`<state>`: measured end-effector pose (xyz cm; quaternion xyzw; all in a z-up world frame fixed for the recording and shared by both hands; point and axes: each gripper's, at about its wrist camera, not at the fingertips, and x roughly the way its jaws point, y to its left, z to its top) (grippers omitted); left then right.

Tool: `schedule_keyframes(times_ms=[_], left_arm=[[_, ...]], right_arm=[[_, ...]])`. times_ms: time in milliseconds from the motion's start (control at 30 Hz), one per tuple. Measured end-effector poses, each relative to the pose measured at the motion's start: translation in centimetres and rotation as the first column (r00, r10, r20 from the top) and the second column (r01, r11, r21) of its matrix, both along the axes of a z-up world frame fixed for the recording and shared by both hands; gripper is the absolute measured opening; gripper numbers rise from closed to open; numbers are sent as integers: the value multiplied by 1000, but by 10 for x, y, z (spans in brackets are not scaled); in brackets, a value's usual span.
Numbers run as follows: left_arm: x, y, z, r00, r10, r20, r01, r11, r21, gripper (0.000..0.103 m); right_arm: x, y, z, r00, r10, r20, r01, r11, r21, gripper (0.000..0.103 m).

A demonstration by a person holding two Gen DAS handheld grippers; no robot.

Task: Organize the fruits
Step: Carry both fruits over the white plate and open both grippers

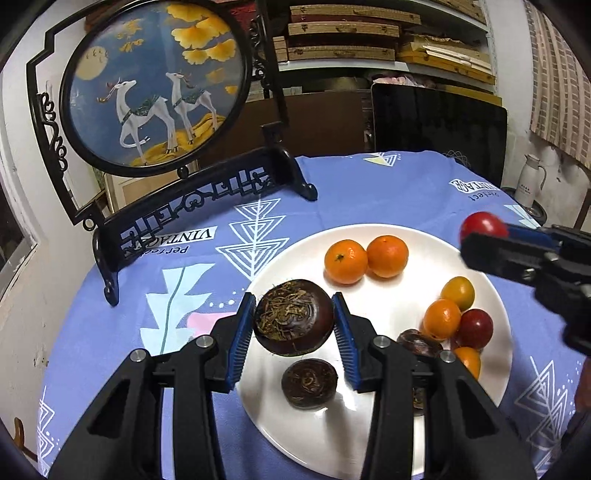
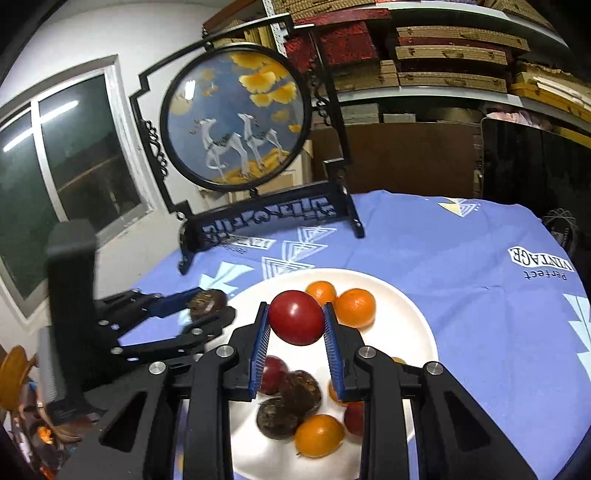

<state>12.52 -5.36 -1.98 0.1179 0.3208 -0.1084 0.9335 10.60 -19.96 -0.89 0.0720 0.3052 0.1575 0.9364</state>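
Observation:
A white plate [image 1: 388, 443] on the blue cloth holds two oranges [image 1: 345, 261], small orange and red tomatoes [image 1: 443, 319] and dark brown water chestnuts [image 1: 309, 384]. My left gripper [image 1: 294, 318] is shut on a dark brown water chestnut [image 1: 293, 317] above the plate's left side. My right gripper [image 2: 296, 318] is shut on a red tomato [image 2: 296, 317] above the plate [image 2: 417, 332]. The right gripper with the tomato [image 1: 484, 225] also shows at the right of the left wrist view. The left gripper with its chestnut [image 2: 207, 301] shows at the left of the right wrist view.
A black-framed round deer picture on a stand [image 1: 155, 85] stands at the table's back left. A dark screen [image 1: 439, 122] leans behind the table. A white flask [image 1: 530, 181] stands far right. Shelves of wooden boxes [image 1: 351, 33] fill the back wall.

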Motion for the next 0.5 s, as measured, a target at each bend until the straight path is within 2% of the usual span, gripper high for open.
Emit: schedule_keyframes(times_ms=[333, 367, 400, 433, 467, 500], left_arm=[[4, -6, -9, 1000, -3, -26, 4, 1000, 20, 41], [5, -6, -10, 1000, -2, -29, 3, 1000, 21, 41], [5, -6, -11, 999, 0, -32, 1, 1000, 23, 41], [6, -6, -12, 999, 1, -32, 0, 1000, 22, 49], [6, -6, -12, 1000, 5, -26, -4, 1000, 23, 58], [5, -6, -11, 1000, 8, -15, -8, 1000, 24, 73]], right_arm=[[11, 0, -18, 999, -14, -45, 14, 1000, -1, 30], [11, 0, -18, 999, -22, -41, 21, 1000, -5, 35], [11, -1, -18, 999, -37, -38, 37, 999, -9, 45], [10, -3, -17, 998, -50, -32, 50, 999, -8, 66], [8, -4, -15, 998, -59, -19, 59, 998, -1, 70], [7, -5, -14, 999, -52, -12, 52, 999, 7, 70]])
